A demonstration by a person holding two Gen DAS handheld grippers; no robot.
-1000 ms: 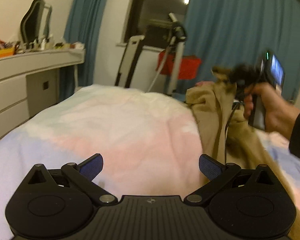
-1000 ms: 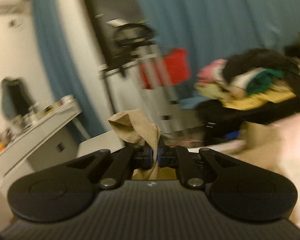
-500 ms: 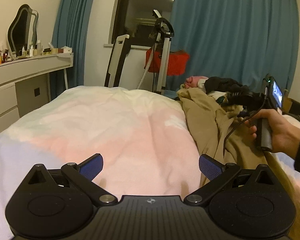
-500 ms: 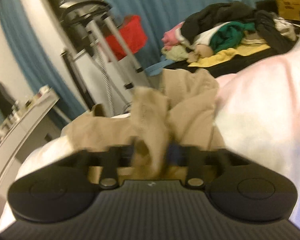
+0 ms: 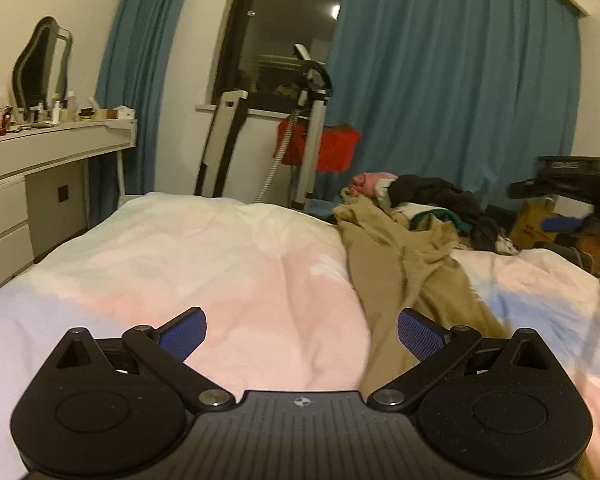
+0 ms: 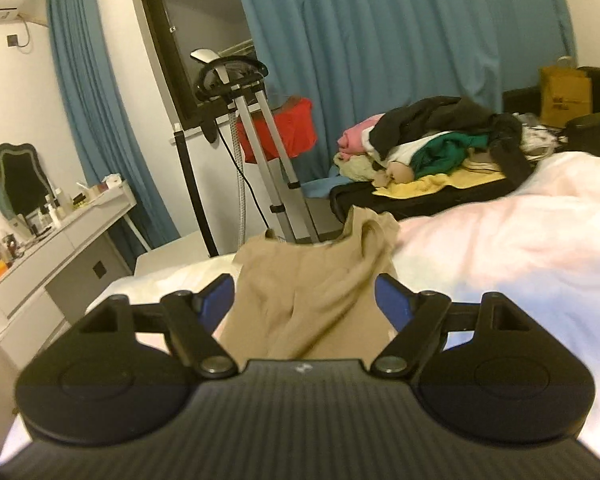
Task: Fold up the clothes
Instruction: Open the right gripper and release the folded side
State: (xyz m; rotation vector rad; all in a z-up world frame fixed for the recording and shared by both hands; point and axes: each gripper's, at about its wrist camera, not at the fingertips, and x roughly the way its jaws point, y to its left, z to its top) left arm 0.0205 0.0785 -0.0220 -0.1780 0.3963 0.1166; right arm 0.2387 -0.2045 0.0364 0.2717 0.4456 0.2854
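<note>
The tan garment (image 5: pixel 396 268) lies rumpled along the bed (image 5: pixel 220 264), near the pile of clothes (image 6: pixel 428 140). Both the left tongs (image 5: pixel 302 330) and right tongs (image 6: pixel 304 300) are spread, gripping nothing. Best spread the cloth flat first, pinching opposite corners.

No words or numbers can be read here. The brown paper bag (image 6: pixel 565 94) behind the pile of clothes (image 6: pixel 432 140) has dark print on its front, but it is too small and fuzzy to make out. The black box (image 5: pixel 568 168) to the right of the pile of clothes also has a pale label with small marks that are too blurry to read.
</note>
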